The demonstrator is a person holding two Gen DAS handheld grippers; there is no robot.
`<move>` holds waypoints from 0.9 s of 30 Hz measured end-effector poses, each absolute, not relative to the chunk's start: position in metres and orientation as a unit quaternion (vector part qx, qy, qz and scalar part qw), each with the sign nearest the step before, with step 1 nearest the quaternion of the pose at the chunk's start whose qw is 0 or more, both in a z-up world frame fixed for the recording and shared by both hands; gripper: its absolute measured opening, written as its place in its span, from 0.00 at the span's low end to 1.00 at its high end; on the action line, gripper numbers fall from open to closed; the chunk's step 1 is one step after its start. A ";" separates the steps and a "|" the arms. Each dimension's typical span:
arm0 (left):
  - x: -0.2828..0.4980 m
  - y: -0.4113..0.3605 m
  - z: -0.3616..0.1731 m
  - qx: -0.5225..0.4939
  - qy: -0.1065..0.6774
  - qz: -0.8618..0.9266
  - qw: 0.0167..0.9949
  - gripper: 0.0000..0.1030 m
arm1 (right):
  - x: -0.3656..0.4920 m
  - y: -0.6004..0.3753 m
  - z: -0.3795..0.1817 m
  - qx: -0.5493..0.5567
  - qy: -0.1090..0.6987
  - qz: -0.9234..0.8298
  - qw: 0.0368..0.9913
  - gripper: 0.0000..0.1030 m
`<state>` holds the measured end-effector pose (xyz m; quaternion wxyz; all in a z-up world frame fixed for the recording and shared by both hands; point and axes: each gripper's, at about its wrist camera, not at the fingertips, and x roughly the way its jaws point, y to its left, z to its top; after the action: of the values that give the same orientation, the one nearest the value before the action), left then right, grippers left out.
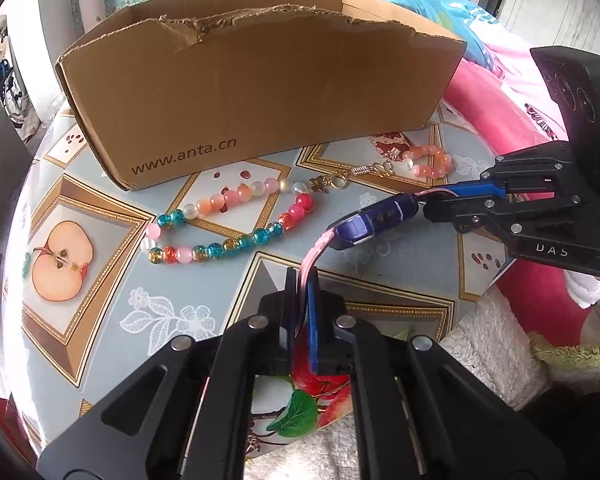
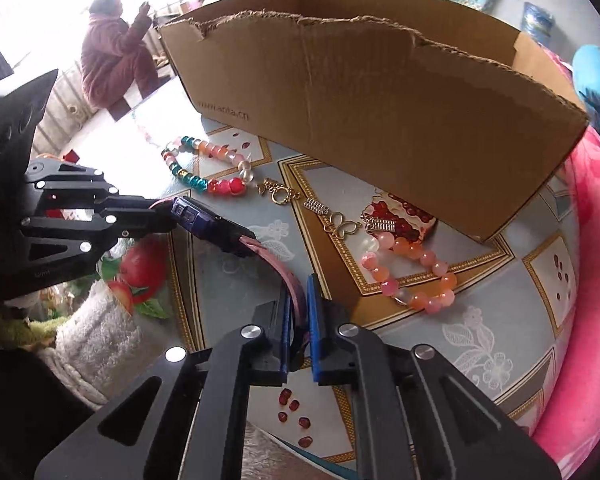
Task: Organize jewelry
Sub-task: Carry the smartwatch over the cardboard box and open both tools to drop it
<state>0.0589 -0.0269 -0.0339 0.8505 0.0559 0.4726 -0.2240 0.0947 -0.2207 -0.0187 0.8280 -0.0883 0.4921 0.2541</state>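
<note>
A watch with a blue body and pink strap hangs between both grippers above the table. My left gripper is shut on one strap end. My right gripper is shut on the other strap end; it also shows in the left wrist view. The left gripper also shows in the right wrist view beside the watch body. A colourful bead necklace with gold charms and a pink bead loop lies before the open cardboard box.
The round table has a fruit-print cover. A white towel lies at its near edge. A pink and blue quilt is to the right. A person sits beyond the table.
</note>
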 end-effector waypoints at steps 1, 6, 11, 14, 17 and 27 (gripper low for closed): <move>0.057 -0.026 -0.030 0.054 0.466 -0.226 0.854 0.03 | 0.093 -0.220 -0.013 -0.087 0.487 0.249 0.833 0.07; 0.049 -0.016 0.009 0.053 0.419 -0.235 0.876 0.02 | 0.082 -0.217 0.032 -0.092 0.452 0.247 0.852 0.07; 0.061 -0.008 0.073 0.063 0.346 -0.238 0.905 0.02 | 0.097 -0.208 0.096 -0.109 0.409 0.237 0.874 0.07; 0.087 -0.007 0.105 0.066 0.319 -0.240 0.914 0.02 | 0.130 -0.202 0.119 -0.109 0.413 0.234 0.873 0.06; 0.128 -0.007 0.120 0.064 0.318 -0.246 0.914 0.02 | 0.176 -0.203 0.126 -0.102 0.438 0.239 0.861 0.06; 0.281 -0.022 0.066 0.062 0.465 -0.180 0.865 0.08 | 0.339 -0.200 0.032 -0.061 0.605 0.216 0.764 0.06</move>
<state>0.2809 -0.0217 0.0659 0.8648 0.0622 0.4646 -0.1799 0.3385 -0.1998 0.0318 0.7635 -0.0608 0.6053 0.2165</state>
